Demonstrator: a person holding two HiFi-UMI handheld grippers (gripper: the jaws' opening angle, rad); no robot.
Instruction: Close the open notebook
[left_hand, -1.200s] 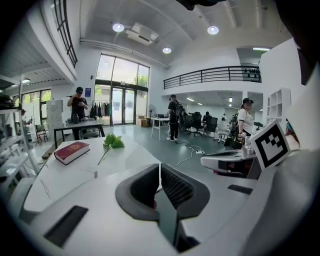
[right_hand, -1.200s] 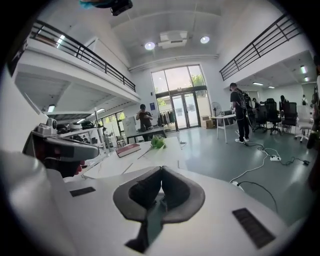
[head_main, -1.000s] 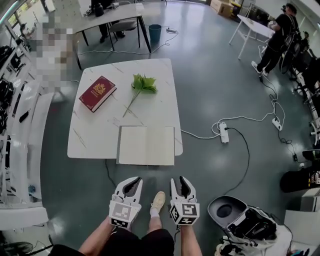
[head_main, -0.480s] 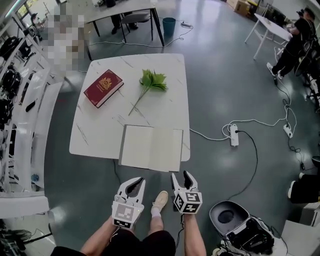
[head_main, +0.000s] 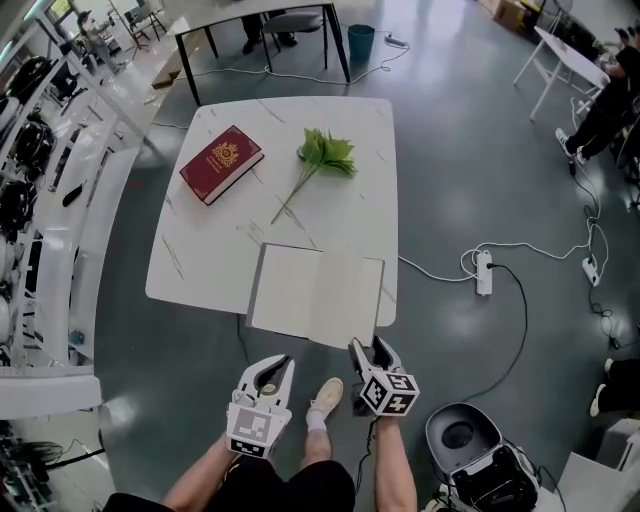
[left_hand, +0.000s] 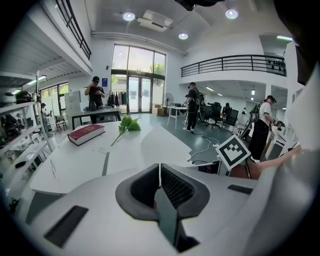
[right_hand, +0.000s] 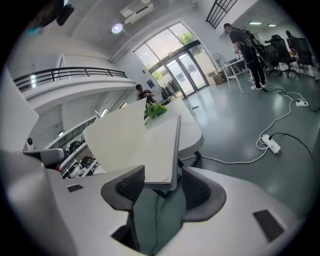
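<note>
The open notebook (head_main: 318, 293) lies with blank cream pages up at the near edge of the white table (head_main: 200, 255). My right gripper (head_main: 368, 347) is at its near right corner. In the right gripper view the jaws (right_hand: 165, 175) stand wide, and the notebook (right_hand: 135, 145) corner pokes between the pads without being pinched. My left gripper (head_main: 270, 368) hangs below the table edge, left of the notebook. Its pads (left_hand: 159, 167) meet with nothing between them.
A red book (head_main: 221, 163) and a green leafy sprig (head_main: 322, 155) lie farther back on the table. A power strip (head_main: 484, 272) with cables and a grey round bin (head_main: 460, 437) are on the floor at right. Shelves (head_main: 60, 200) line the left.
Both grippers have come forward and down toward the notebook's near edge. The right one rolled, opened its jaws wider and now has the near right corner between them.
</note>
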